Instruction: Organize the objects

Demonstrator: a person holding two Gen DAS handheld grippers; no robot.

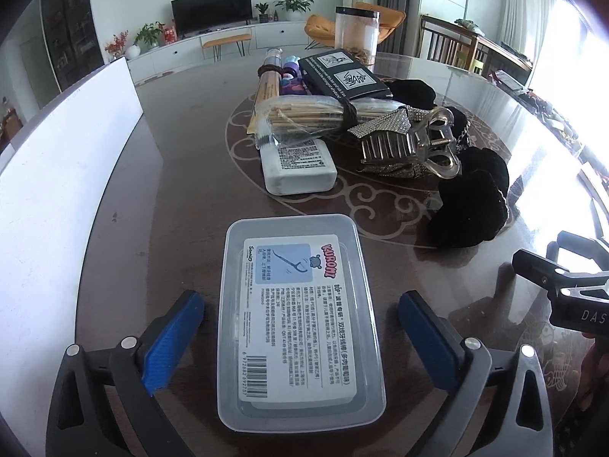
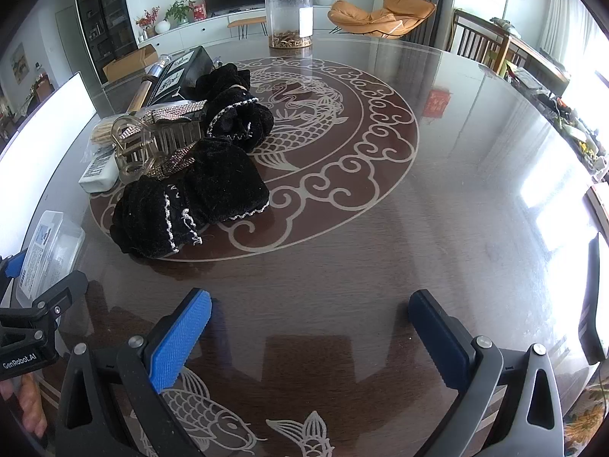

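A clear plastic box (image 1: pixel 300 323) with a white floss-pick label lies flat on the dark table, and it also shows at the left edge of the right wrist view (image 2: pixel 53 243). My left gripper (image 1: pixel 300 304) is open around it, with a gap between each blue pad and the box's sides. Beyond it is a pile: a white pack (image 1: pixel 297 167), a wrapped bundle of wooden sticks (image 1: pixel 304 114), a clear claw hair clip (image 1: pixel 415 141), black velvet scrunchies (image 1: pixel 472 205) and a black card box (image 1: pixel 342 74). My right gripper (image 2: pixel 310 304) is open over bare table, nothing between its fingers.
A tall clear jar (image 2: pixel 289 19) stands at the far side of the round glass-topped table (image 2: pixel 418 228). A white board (image 1: pixel 57 175) stands along the left side. The scrunchies (image 2: pixel 198 198) and the claw clip (image 2: pixel 152 141) lie left of my right gripper.
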